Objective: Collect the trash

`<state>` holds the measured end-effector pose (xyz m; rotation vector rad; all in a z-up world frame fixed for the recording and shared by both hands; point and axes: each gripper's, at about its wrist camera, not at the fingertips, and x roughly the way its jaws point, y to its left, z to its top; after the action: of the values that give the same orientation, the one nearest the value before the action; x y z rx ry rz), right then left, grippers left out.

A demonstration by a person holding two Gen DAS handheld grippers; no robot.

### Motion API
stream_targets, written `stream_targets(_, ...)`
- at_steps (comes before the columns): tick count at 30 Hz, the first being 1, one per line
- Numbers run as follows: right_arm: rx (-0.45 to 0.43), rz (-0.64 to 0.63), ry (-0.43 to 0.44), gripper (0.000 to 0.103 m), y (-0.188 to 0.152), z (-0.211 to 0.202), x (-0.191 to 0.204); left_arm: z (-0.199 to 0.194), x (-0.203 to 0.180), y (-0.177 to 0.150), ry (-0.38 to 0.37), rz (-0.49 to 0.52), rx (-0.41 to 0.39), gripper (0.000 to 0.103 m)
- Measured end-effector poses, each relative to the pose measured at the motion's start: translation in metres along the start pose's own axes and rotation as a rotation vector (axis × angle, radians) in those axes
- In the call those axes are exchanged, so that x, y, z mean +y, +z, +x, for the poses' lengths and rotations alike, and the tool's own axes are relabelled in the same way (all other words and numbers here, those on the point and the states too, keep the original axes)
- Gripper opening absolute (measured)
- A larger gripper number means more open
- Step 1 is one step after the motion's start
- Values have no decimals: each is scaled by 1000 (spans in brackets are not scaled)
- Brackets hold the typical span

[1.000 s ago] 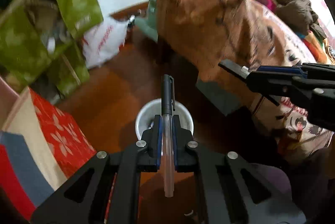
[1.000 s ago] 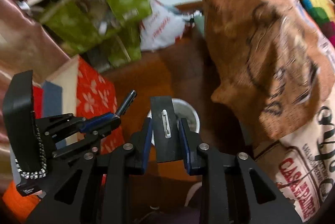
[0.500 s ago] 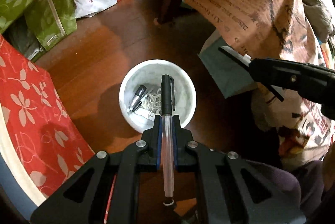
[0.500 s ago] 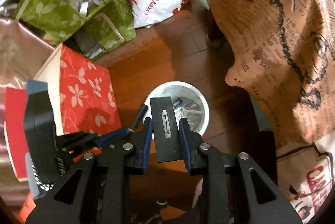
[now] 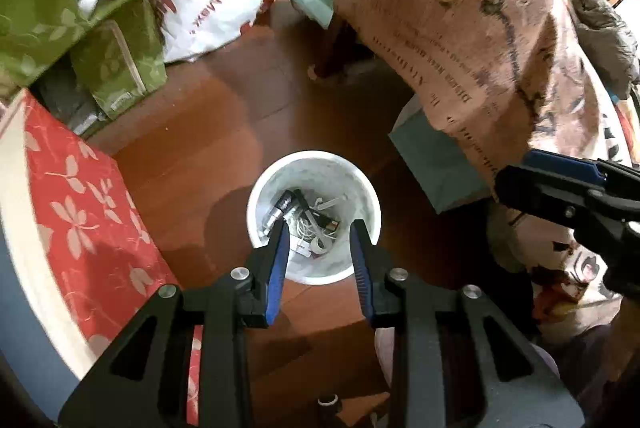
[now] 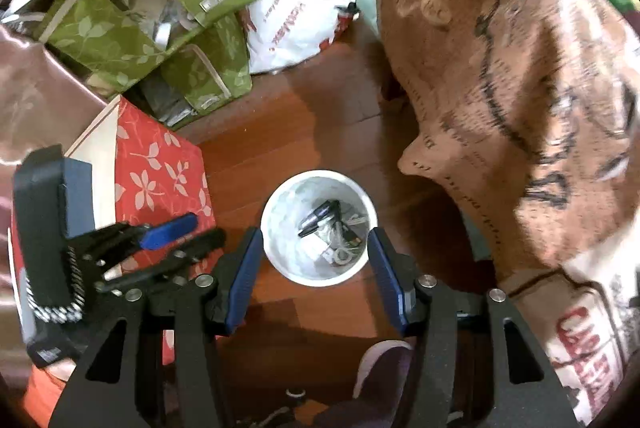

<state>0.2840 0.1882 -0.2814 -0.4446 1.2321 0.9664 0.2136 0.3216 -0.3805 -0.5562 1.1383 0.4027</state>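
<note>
A white round bin (image 5: 314, 168) stands on the wooden floor, straight below both grippers; it also shows in the right wrist view (image 6: 280, 216). Inside lie dark pens (image 5: 285, 206), white cords and small scraps (image 6: 336, 242). My left gripper (image 5: 319, 234) is open and empty above the bin's near rim. My right gripper (image 6: 315, 244) is open and empty above the bin too. The right gripper shows at the right of the left wrist view (image 5: 568, 196), and the left gripper at the left of the right wrist view (image 6: 160, 240).
A red floral box (image 5: 76, 212) stands left of the bin. Green fabric boxes (image 6: 168, 8) and a white plastic bag (image 6: 288, 24) lie behind. A table under a brown printed cloth (image 5: 472, 40) rises at the right, with a grey-green box (image 5: 436, 164) beneath.
Both grippers have opened. The pen has left my left gripper and the flat black piece has left my right gripper. More items lie in the bin.
</note>
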Motion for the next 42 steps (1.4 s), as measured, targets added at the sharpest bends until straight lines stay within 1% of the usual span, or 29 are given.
stream_targets(2,-41,-9,-25,50,-5,-18,1,-22,-1,-3,10,11,-34,30)
stream_targets(3,-76,-16,-38,50,-10,-36,3,-33,-2,-5,12,16,-50,30)
stream_targets(5,-126,-17,-58,50,-17,-59,3,-64,-6,-9,13,30,-96,30)
stream_targets(8,-241,-25,-103,50,-33,-114,8,-110,-15,-15,9,58,-170,30)
stream_targets(9,-269,-30,-112,50,-37,-126,10,-129,-20,-18,6,70,-200,30)
stream_targets(12,-402,-40,-169,50,-56,-184,19,-180,-36,-27,-11,103,-286,30)
stream_targets(16,-591,-16,-208,50,-92,-263,33,-253,-66,-46,-50,166,-417,30)
stream_targets(19,-713,14,-227,50,-124,-311,43,-304,-89,-64,-91,215,-506,30)
stream_targets(20,-744,25,-234,50,-133,-321,48,-321,-96,-70,-109,234,-535,30)
stream_targets(21,-789,45,-247,50,-148,-336,52,-336,-102,-78,-122,252,-560,30)
stream_targets(23,-837,76,-258,50,-166,-351,57,-365,-117,-96,-135,290,-619,30)
stream_targets(25,-884,124,-270,50,-188,-366,63,-388,-128,-113,-142,323,-664,33)
stream_targets(28,-927,166,-309,50,-209,-376,69,-415,-138,-139,-159,357,-713,42)
stream_targets(31,-953,191,-355,53,-225,-385,78,-434,-142,-162,-143,376,-763,58)
stream_targets(32,-960,198,-364,60,-231,-389,79,-438,-142,-168,-150,379,-767,66)
stream_targets(33,-972,215,-381,68,-236,-392,81,-441,-141,-172,-158,384,-768,70)
stream_targets(35,-996,245,-402,74,-245,-398,82,-446,-141,-183,-172,398,-774,73)
stream_targets(37,-1006,270,-429,80,-256,-403,83,-449,-141,-192,-168,410,-783,82)
stream_targets(38,-1004,284,-447,87,-260,-404,85,-451,-141,-195,-172,409,-789,91)
stream_targets(39,-1004,292,-458,95,-264,-405,85,-452,-140,-198,-182,406,-794,96)
stream_targets(41,-1011,315,-497,103,-272,-405,89,-453,-139,-202,-205,412,-793,97)
stream_targets(42,-1018,319,-511,103,-277,-406,90,-454,-139,-203,-214,416,-793,97)
